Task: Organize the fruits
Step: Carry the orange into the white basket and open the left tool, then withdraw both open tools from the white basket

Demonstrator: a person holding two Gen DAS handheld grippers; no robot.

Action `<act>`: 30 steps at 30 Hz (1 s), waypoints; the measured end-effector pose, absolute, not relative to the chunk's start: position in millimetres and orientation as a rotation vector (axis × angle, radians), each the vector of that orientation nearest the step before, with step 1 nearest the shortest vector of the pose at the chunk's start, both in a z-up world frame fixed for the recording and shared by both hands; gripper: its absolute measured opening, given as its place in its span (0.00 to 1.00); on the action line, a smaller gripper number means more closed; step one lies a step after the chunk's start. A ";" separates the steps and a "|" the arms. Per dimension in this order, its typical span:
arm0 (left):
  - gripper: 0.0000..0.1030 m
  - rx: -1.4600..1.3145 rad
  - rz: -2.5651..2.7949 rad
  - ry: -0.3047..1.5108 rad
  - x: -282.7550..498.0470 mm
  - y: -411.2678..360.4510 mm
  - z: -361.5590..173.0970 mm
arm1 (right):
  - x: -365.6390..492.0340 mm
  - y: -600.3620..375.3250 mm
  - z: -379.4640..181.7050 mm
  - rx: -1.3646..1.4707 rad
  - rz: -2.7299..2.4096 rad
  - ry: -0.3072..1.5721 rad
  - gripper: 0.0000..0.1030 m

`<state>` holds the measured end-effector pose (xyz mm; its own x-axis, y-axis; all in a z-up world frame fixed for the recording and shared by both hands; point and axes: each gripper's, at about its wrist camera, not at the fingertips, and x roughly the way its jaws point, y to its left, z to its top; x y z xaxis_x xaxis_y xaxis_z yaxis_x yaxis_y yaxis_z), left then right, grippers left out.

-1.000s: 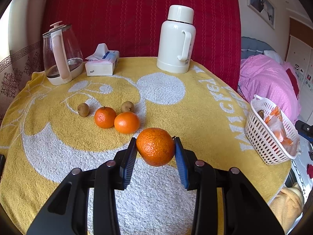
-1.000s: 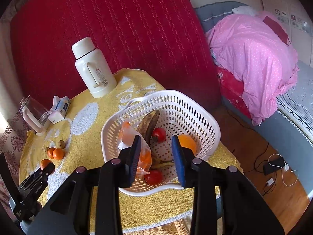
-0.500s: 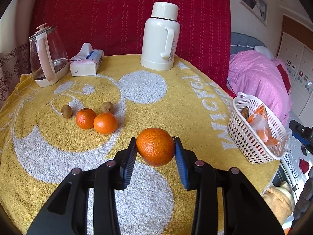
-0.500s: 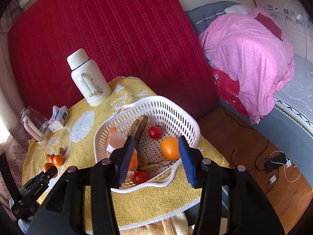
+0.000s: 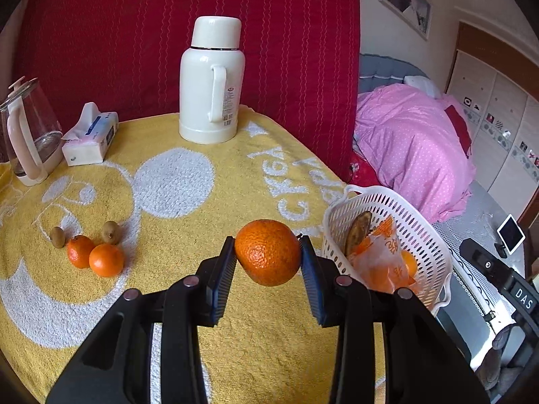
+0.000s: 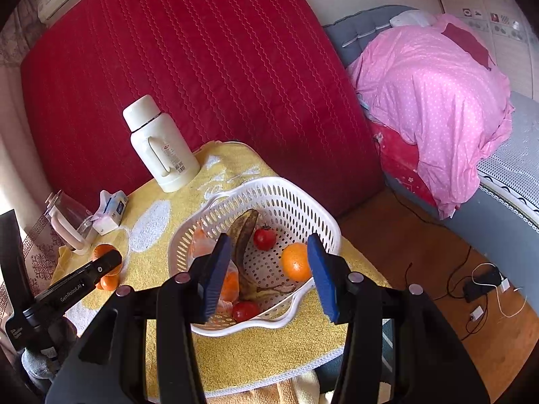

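Note:
My left gripper (image 5: 266,247) is shut on a large orange (image 5: 267,259), held above the yellow towel just left of the white basket (image 5: 427,245). Behind on the towel lie two small oranges (image 5: 106,260) and two kiwis (image 5: 111,232). In the right wrist view my right gripper (image 6: 269,252) hovers open over the basket (image 6: 269,181) with nothing between its pads. The basket holds a dark banana (image 6: 244,232), two tomatoes (image 6: 265,238), an orange (image 6: 295,262) and a plastic bag of orange fruit (image 6: 229,282). The left gripper (image 6: 111,259) shows at the far left.
A white thermos (image 5: 211,80), a tissue box (image 5: 91,138) and a glass kettle (image 5: 28,131) stand along the table's back edge. The basket sits at the table's right edge. Beyond it is a bed with a pink duvet (image 5: 414,148); cables lie on the floor.
My left gripper carried the orange rightwards, so the basket is now close beside it. The right gripper's jaws spread apart and drew back a little from the basket.

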<state>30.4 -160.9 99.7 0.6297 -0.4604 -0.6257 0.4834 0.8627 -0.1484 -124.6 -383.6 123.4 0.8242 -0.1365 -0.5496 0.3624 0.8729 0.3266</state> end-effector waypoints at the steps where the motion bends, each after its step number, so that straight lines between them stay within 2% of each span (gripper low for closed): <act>1: 0.37 0.039 -0.551 0.711 32.1 -167.8 98.8 | -125.3 -384.1 124.2 0.439 -0.272 0.540 0.47; 20: 0.37 0.043 -0.662 0.795 54.6 -241.3 88.8 | -127.8 -395.5 125.4 0.492 -0.261 0.535 0.47; 21: 0.39 0.032 -0.663 0.803 56.4 -241.5 87.0 | -127.4 -395.1 125.0 0.492 -0.260 0.536 0.48; 22: 0.46 0.021 -0.663 0.809 57.4 -241.0 85.7 | -127.1 -395.0 124.5 0.493 -0.259 0.538 0.48; 25: 0.57 0.000 -0.658 0.809 59.9 -235.1 83.7 | -125.2 -396.5 121.8 0.497 -0.261 0.545 0.47; 30: 0.58 -0.027 -0.635 0.821 65.1 -223.4 81.6 | -122.6 -394.1 119.9 0.493 -0.259 0.552 0.47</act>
<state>65.1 -223.4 81.6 0.5083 -0.5373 -0.6731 0.5168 0.8154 -0.2606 -122.6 -394.1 119.9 0.8234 -0.1039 -0.5579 0.3625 0.8527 0.3761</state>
